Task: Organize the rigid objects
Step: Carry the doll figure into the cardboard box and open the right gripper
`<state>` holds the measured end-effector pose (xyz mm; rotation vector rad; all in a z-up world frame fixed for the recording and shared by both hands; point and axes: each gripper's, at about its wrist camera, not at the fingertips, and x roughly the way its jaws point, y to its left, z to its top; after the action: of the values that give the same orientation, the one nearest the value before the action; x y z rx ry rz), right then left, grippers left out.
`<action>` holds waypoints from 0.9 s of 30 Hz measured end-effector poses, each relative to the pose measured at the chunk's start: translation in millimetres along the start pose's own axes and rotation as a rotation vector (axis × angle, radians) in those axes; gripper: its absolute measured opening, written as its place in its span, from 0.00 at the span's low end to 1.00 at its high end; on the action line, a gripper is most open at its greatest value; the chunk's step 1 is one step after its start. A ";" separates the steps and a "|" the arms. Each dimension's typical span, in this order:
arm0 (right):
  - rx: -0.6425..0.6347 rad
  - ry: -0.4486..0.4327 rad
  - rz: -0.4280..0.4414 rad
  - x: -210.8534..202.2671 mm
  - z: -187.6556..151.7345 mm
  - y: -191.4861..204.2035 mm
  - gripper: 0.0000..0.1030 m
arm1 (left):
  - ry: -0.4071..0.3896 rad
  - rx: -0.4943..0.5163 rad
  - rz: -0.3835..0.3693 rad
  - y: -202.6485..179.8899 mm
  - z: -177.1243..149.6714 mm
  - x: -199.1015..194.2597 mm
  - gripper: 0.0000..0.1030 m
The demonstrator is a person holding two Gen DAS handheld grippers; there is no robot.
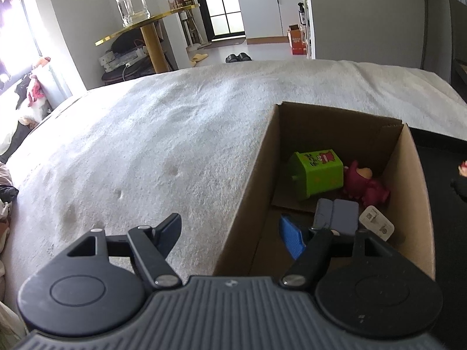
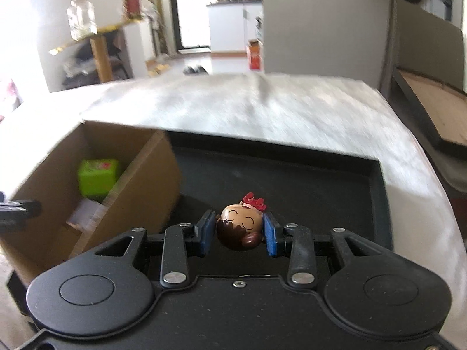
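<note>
A cardboard box (image 1: pixel 248 192) stands on the white blanket and holds a green toy box (image 1: pixel 318 172), a dark pink figurine (image 1: pixel 364 186), a grey case (image 1: pixel 338 215) and a white tag. My left gripper (image 1: pixel 233 233) is open and straddles the box's left wall, its right blue pad inside. In the right wrist view my right gripper (image 2: pixel 240 233) is shut on a small doll head (image 2: pixel 240 229) with brown hair and a red bow, held above the black tray (image 2: pixel 292 175) right of the box (image 2: pixel 146 180).
The white blanket (image 1: pixel 146 145) covers the bed. A gold side table (image 1: pixel 146 26) with a glass jar (image 1: pixel 131 3) stands beyond its far edge. Slippers lie on the floor. A dark frame with a wooden panel (image 2: pixel 432 108) stands at the right.
</note>
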<state>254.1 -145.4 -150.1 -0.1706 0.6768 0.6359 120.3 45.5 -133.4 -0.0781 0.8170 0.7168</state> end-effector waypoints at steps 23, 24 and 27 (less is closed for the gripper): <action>-0.027 -0.170 0.213 -18.4 19.4 53.8 0.34 | -0.018 -0.032 -0.124 23.1 -10.0 4.1 0.25; -0.032 -0.170 0.217 -18.7 19.3 57.1 0.34 | -0.019 -0.033 -0.134 23.9 -10.5 4.5 0.23; -0.049 -0.165 0.235 -16.4 19.4 66.0 0.34 | -0.015 -0.038 -0.163 25.2 -11.4 5.8 0.16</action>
<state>215.0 -94.0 -121.2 -0.0829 0.5263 0.8824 100.3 64.3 -140.2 -0.1710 0.7738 0.5786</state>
